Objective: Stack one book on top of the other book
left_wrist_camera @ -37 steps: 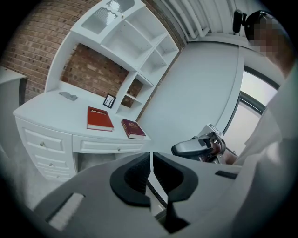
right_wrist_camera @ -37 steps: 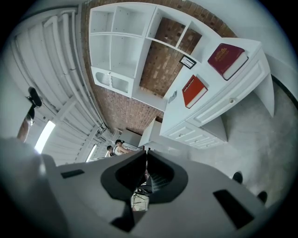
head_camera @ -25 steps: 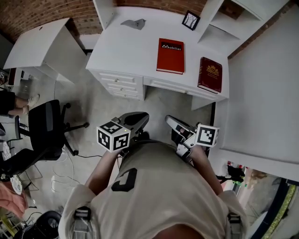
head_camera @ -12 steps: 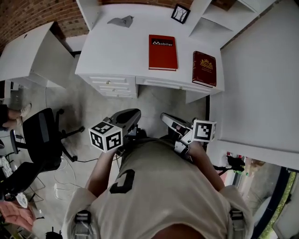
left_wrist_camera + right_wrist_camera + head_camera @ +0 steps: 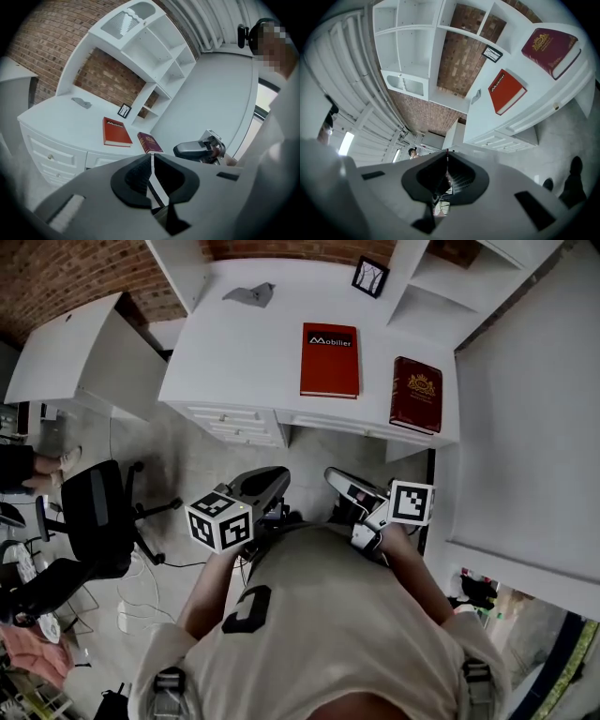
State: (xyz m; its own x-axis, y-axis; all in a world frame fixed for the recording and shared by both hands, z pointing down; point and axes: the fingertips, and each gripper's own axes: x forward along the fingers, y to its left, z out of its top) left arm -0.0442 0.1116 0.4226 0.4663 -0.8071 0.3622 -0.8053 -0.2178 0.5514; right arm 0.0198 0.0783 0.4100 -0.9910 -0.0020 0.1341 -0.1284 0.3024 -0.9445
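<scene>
Two books lie apart on the white desk [image 5: 234, 362]: a red book [image 5: 330, 360] near the middle and a maroon book [image 5: 416, 395] with a gold crest near the right front corner. Both grippers are held close to the person's body, well short of the desk and over the floor. My left gripper [image 5: 267, 486] is shut with nothing in it. My right gripper [image 5: 342, 482] is shut and empty too. The left gripper view shows the red book [image 5: 116, 132], the maroon book [image 5: 149, 142] and the left gripper [image 5: 152, 157]. The right gripper [image 5: 446, 152] faces the maroon book [image 5: 551, 47] and the red book [image 5: 506, 91].
A small picture frame [image 5: 370, 277] and a grey crumpled thing [image 5: 251, 294] sit at the back of the desk. White shelves [image 5: 450, 277] rise at its right end. A second white table [image 5: 75, 343] and an office chair [image 5: 94, 512] stand to the left.
The person has shifted a little nearer the desk, carrying both grippers along. Both stay shut and empty, and the books have not moved.
</scene>
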